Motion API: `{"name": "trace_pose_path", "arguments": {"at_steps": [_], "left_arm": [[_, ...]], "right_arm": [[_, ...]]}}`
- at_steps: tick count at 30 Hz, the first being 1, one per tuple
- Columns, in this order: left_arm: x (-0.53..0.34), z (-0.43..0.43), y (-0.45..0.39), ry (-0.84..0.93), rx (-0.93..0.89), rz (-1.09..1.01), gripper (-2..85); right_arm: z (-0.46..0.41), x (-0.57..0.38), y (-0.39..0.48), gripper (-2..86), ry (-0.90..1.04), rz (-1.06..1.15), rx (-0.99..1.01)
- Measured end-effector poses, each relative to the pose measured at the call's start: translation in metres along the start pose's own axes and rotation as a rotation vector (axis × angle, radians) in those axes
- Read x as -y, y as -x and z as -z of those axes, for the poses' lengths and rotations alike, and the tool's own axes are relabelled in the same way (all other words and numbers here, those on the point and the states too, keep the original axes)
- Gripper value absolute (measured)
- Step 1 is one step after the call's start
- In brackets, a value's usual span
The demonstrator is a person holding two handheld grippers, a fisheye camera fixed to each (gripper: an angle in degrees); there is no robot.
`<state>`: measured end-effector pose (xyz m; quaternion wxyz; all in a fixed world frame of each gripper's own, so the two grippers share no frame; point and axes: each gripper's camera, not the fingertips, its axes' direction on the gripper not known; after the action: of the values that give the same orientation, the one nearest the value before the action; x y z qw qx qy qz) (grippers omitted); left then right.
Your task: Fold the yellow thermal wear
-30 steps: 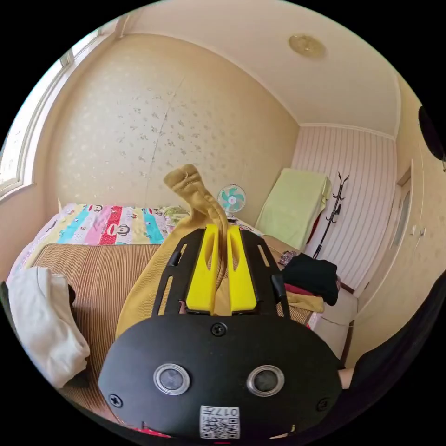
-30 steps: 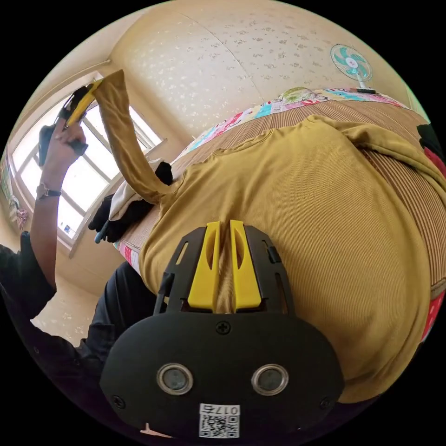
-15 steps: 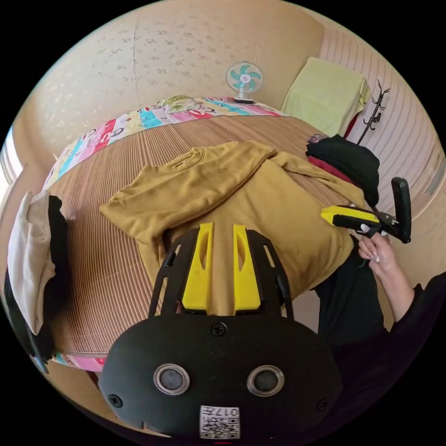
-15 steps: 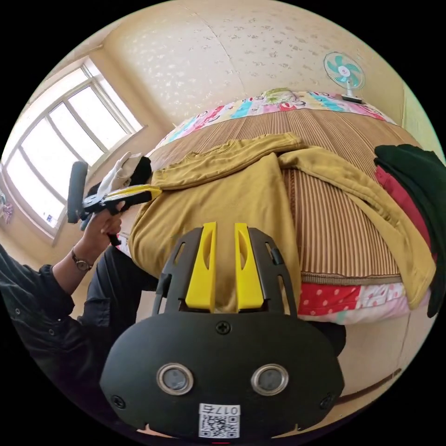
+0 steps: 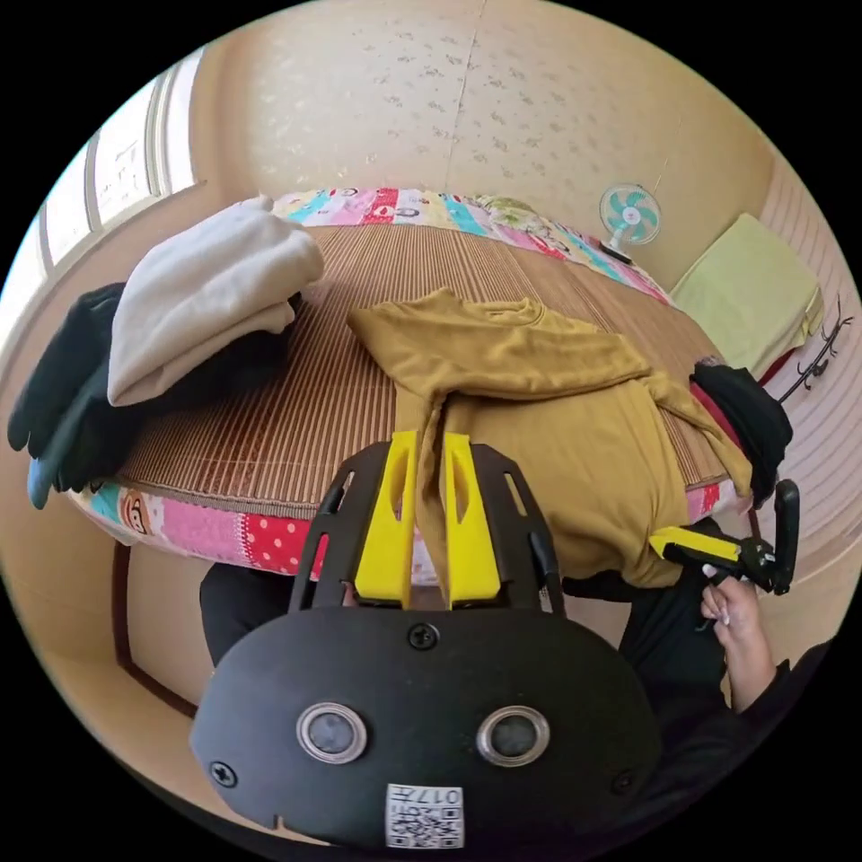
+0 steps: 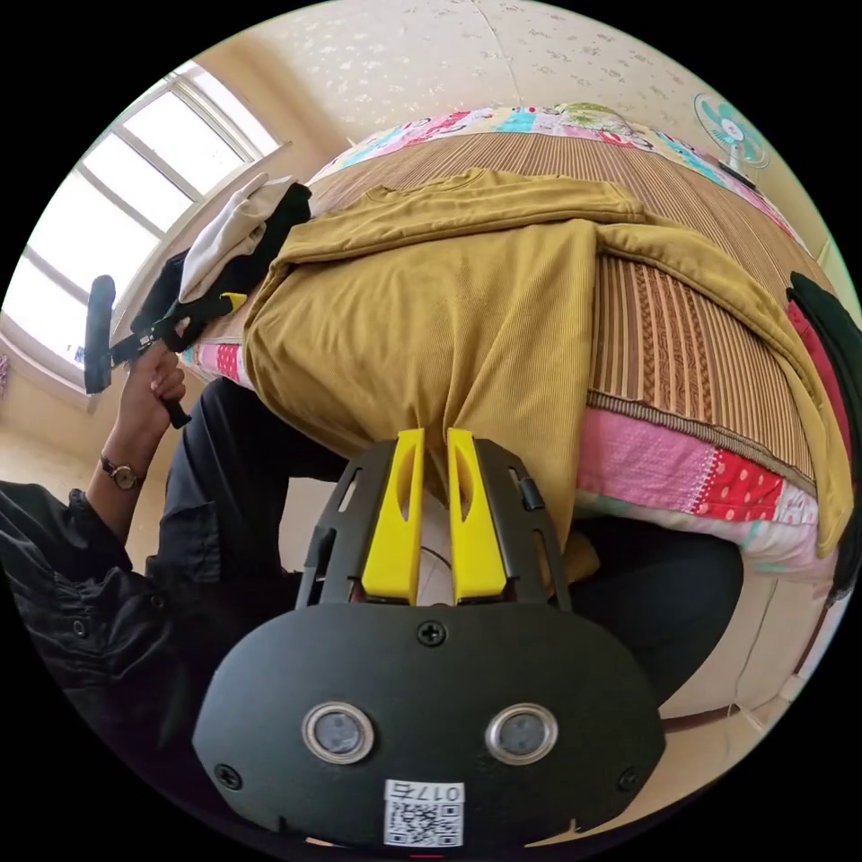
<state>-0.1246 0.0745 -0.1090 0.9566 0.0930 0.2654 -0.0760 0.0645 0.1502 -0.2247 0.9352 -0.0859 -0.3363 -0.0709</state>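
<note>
Cream floral-patterned wallpaper (image 5: 539, 108) backs a bed covered by a brown striped woven mat (image 5: 296, 404), with a patchwork sheet of pink, red and blue squares (image 5: 224, 534) showing along its near edge; the mustard-yellow ribbed long-sleeved thermal top (image 5: 557, 422) lies spread on the mat, its hem hanging over the near edge of the bed, one sleeve folded across the chest and the other sleeve trailing toward a dark pile of black and red clothes (image 5: 745, 413); a folded cream-white garment (image 5: 197, 296) rests on black clothing (image 5: 63, 404) at the other side of the mat, apart from the top; a small teal desk fan (image 5: 630, 215) stands at the far end of the bed. In the left gripper view, the left gripper (image 5: 429, 449) has its yellow jaws nearly together with a narrow gap, a fold of the top's side edge running between them; whether they press on it I cannot tell. In the right gripper view, the right gripper (image 6: 435, 444) has its jaws likewise nearly together at the hanging hem; actual pinching cannot be confirmed; a person's hand (image 6: 153, 386) grips the other gripper's handle beside the bed edge, below a bright window (image 6: 117, 215).
</note>
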Motion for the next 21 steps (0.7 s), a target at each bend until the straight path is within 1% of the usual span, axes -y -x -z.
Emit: {"name": "trace_pose_path", "arguments": {"at_steps": [1,2,3,4,5,7,9,10,11,12,13,14,15,16,17,19,21], "left_arm": [[0.013,0.002,0.007,-0.052,-0.035,0.018,7.2],[0.03,-0.009,0.013,-0.039,-0.086,0.034,8.5],[0.039,-0.019,0.016,-0.007,-0.107,0.043,9.3],[0.055,-0.045,0.021,0.089,-0.12,0.071,10.9],[0.065,-0.073,0.026,0.186,-0.088,0.104,12.4],[0.071,-0.104,0.033,0.264,0.008,0.14,11.7],[0.076,-0.11,0.041,0.257,-0.026,0.128,8.6],[0.08,-0.1,0.049,0.227,-0.083,0.117,6.2],[0.08,-0.081,0.062,0.138,-0.18,0.129,4.6],[0.078,-0.071,0.072,0.082,-0.226,0.151,4.3],[0.071,-0.054,0.094,0.002,-0.268,0.22,4.0],[0.062,-0.046,0.116,-0.02,-0.237,0.303,4.0],[0.058,-0.045,0.127,-0.015,-0.205,0.343,4.0],[0.05,-0.049,0.145,0.025,-0.141,0.406,4.2],[0.044,-0.057,0.16,0.1,-0.119,0.438,4.7],[0.037,-0.061,0.171,0.147,-0.164,0.438,6.1],[0.031,-0.046,0.171,0.1,-0.183,0.406,7.3]], "right_arm": [[0.001,0.003,-0.002,2.4,0.019,0.005,0.027],[0.0,0.008,-0.006,2.1,0.051,-0.004,0.065],[0.0,0.011,-0.009,2.0,0.065,-0.01,0.086],[0.001,0.018,-0.013,1.7,0.081,-0.021,0.126],[0.006,0.024,-0.017,1.5,0.079,-0.034,0.149],[0.017,0.032,-0.02,1.2,0.063,-0.049,0.159],[0.031,0.039,-0.022,1.0,0.047,-0.054,0.17],[0.044,0.041,-0.024,1.0,0.029,-0.055,0.174],[0.058,0.043,-0.028,0.9,0.004,-0.06,0.167],[0.066,0.043,-0.03,0.9,-0.011,-0.061,0.163],[0.082,0.041,-0.037,0.9,-0.047,-0.07,0.154],[0.097,0.039,-0.047,0.9,-0.087,-0.091,0.141],[0.105,0.038,-0.053,0.9,-0.107,-0.105,0.135],[0.119,0.035,-0.069,1.0,-0.144,-0.143,0.117],[0.133,0.032,-0.089,1.2,-0.181,-0.203,0.081],[0.16,0.029,-0.123,1.6,-0.256,-0.288,0.049],[0.193,0.023,-0.168,2.4,-0.353,-0.415,0.054]]}}
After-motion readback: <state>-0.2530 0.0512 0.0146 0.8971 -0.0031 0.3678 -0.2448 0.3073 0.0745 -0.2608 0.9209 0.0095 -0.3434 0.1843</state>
